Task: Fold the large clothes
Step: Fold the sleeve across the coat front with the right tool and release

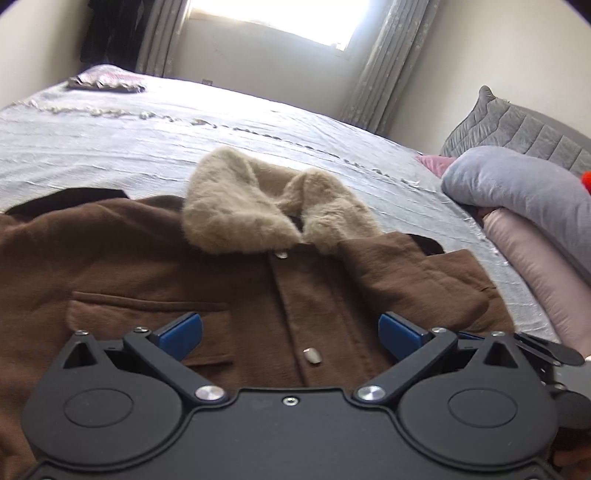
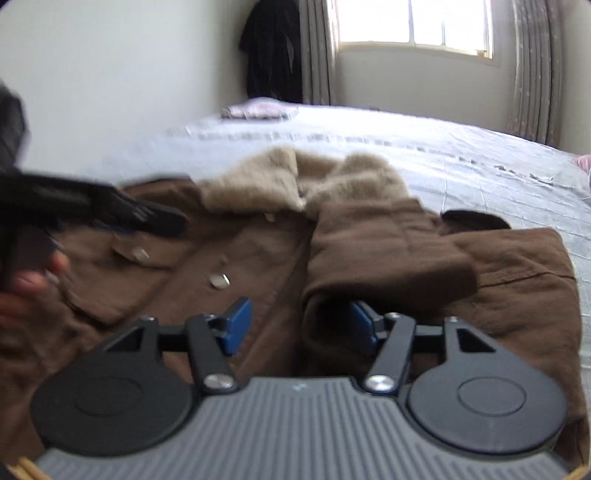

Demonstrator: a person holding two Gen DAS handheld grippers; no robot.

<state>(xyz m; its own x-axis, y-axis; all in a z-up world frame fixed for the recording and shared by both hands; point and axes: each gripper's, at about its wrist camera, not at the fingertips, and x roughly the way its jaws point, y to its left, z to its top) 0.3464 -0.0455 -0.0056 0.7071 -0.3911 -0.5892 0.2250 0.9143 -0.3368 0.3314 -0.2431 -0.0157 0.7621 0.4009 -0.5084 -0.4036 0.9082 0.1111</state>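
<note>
My left tongs (image 1: 290, 334) stand wide apart with nothing between the blue pads (image 1: 181, 334), hanging just over the front of the brown coat (image 1: 129, 266), above its button placket. A pale button (image 1: 312, 356) lies in the gap between the pads, and a flapped chest pocket (image 1: 147, 306) sits beside the left-hand pad.

My right tongs (image 2: 297, 326) are also apart, pads pressing on nothing. They hover low over the same coat, where a sleeve (image 2: 388, 254) is folded across the chest; the edge of that fold lies just before the right-hand pad, hiding part of it. Through the right wrist camera, blurred, I see my other tool (image 2: 110, 210) and my left hand (image 2: 33, 284) at the left edge, over the coat's other side.

The coat lies spread flat on the bed (image 1: 110, 133), front up and buttoned, its beige fur collar (image 1: 258, 210) at the far end. Beyond the collar stretches the pale grey bedspread. To the right of the coat rest a grey pillow (image 1: 517, 184) atop a pink one (image 1: 535, 266). A small folded cloth (image 1: 107, 81) lies at the bed's far corner, with dark clothes (image 2: 273, 48) hanging by the curtained window (image 1: 280, 18).
</note>
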